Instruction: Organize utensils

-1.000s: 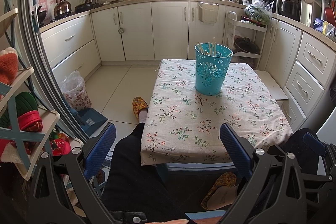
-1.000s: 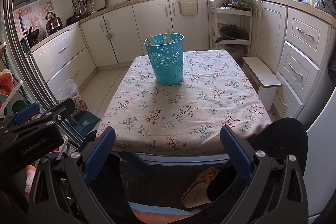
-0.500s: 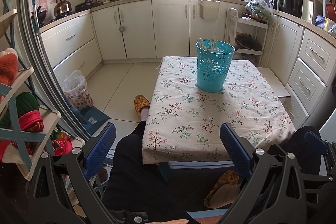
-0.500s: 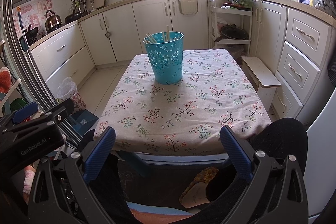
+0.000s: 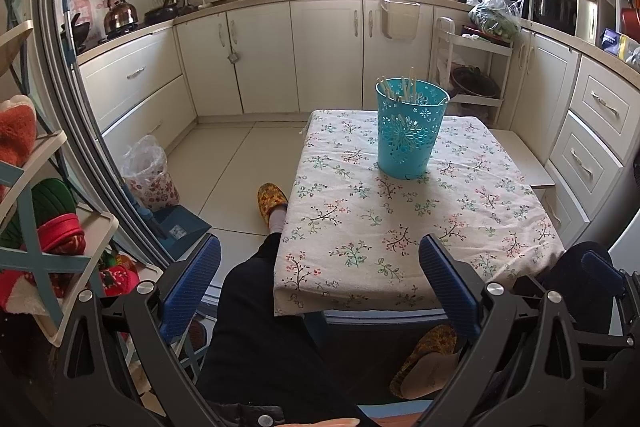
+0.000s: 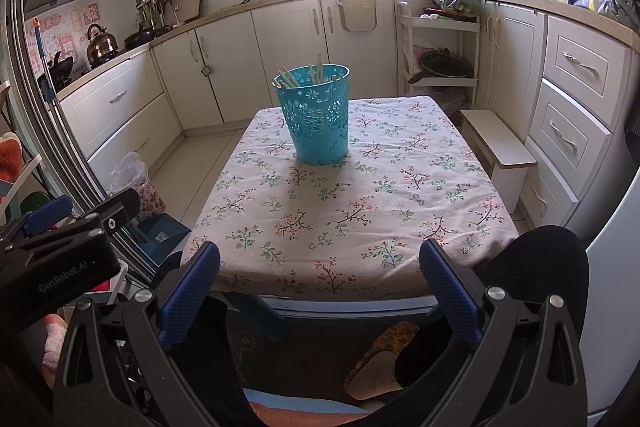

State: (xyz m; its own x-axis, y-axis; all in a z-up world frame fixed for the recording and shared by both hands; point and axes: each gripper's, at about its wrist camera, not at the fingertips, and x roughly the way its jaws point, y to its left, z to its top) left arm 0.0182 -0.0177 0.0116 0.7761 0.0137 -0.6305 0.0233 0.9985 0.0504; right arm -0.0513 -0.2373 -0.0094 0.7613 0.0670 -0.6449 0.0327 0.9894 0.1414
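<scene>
A teal perforated basket [image 5: 409, 131] stands on the far half of a small table with a floral cloth [image 5: 400, 227]; it also shows in the right wrist view [image 6: 317, 115]. Several pale chopsticks [image 5: 394, 89] stand in it, tips above the rim [image 6: 298, 75]. My left gripper [image 5: 320, 285] is open and empty, held low in front of the table's near edge, above the person's lap. My right gripper [image 6: 320, 287] is open and empty, also before the near edge. The left gripper's body [image 6: 60, 247] shows at the left of the right wrist view.
White kitchen cabinets [image 5: 280, 55] run along the back and right walls. A low white stool [image 6: 496, 143] stands right of the table. A bagged bin [image 5: 148, 171] and a blue dustpan [image 5: 180, 227] sit on the floor at left. A shelf rack [image 5: 36, 227] is at far left.
Both grippers have drawn back and risen slightly, so the table and basket look a bit farther off. Both jaws stay open and empty.
</scene>
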